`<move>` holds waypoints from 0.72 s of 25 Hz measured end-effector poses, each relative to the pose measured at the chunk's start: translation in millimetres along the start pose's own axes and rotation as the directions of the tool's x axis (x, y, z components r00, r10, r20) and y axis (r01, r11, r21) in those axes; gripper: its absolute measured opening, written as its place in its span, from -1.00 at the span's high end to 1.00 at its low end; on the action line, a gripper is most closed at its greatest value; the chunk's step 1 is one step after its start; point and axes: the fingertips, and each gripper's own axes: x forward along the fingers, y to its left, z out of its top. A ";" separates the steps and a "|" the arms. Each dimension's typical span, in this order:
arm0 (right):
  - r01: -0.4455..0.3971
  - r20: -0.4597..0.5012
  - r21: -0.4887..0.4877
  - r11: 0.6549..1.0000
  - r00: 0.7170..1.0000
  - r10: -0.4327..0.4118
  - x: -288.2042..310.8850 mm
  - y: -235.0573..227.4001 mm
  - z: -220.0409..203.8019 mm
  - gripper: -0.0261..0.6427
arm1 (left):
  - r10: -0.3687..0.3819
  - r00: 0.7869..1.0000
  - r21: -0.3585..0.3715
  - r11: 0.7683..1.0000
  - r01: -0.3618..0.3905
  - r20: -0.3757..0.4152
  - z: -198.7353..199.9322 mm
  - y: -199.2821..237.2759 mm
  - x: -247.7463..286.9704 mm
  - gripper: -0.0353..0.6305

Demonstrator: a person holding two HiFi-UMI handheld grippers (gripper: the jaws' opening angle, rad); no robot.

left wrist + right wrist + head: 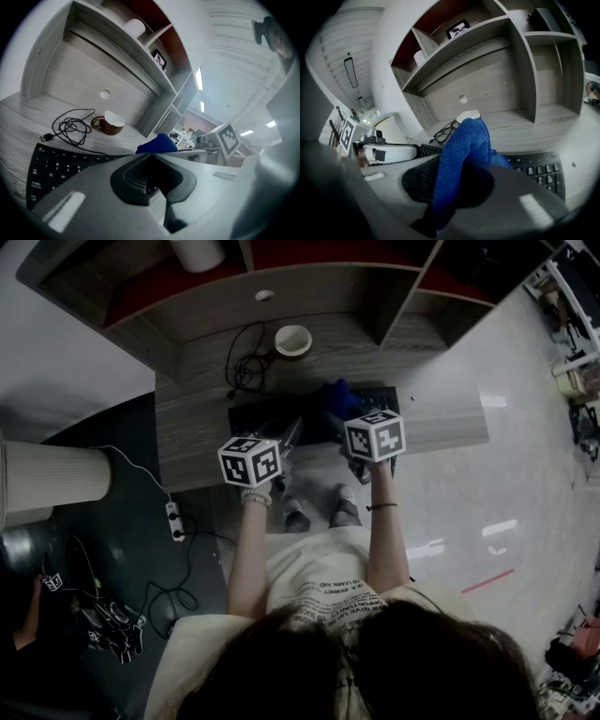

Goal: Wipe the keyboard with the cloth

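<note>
A black keyboard [272, 416] lies on the grey desk [197, 437], also visible in the left gripper view [51, 166] and the right gripper view [536, 169]. My right gripper [459, 161] is shut on a blue cloth [464, 150], which bunches up out of the jaws over the keyboard's right part [339, 397]. My left gripper [149, 161] is shut with nothing held, hovering over the keyboard's left-middle. The cloth [157, 144] shows just beyond its tips. Both marker cubes sit side by side near the desk's front edge.
A brown mug [108, 124] and a coiled black cable [70, 127] lie behind the keyboard. Shelving [487, 51] rises at the back of the desk. A power strip [173, 519] with cords lies on the floor at left.
</note>
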 end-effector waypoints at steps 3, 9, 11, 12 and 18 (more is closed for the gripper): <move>-0.003 0.000 -0.001 1.000 1.000 0.003 4.1 6.2 -0.4 0.74 | 0.001 1.000 -0.004 1.000 -0.001 0.001 -0.8 4.7 -5.0 0.88; 0.003 -0.002 -0.003 1.000 1.000 -0.003 11.6 15.0 -3.8 0.75 | -0.002 1.000 -0.007 1.000 0.002 0.000 -3.0 11.8 -13.6 0.88; 0.002 -0.001 -0.002 1.000 1.000 -0.002 14.2 19.1 -4.3 0.74 | -0.001 1.000 -0.007 1.000 0.001 0.001 -3.1 14.8 -17.4 0.88; 0.001 0.000 -0.001 1.000 1.000 -0.001 15.6 21.3 -4.5 0.74 | 0.000 1.000 -0.007 1.000 0.000 0.001 -3.3 16.3 -19.3 0.88; -0.005 0.000 -0.003 1.000 1.000 0.005 24.3 33.0 -4.9 0.75 | 0.007 1.000 -0.004 1.000 -0.007 0.005 -1.8 25.4 -31.2 0.88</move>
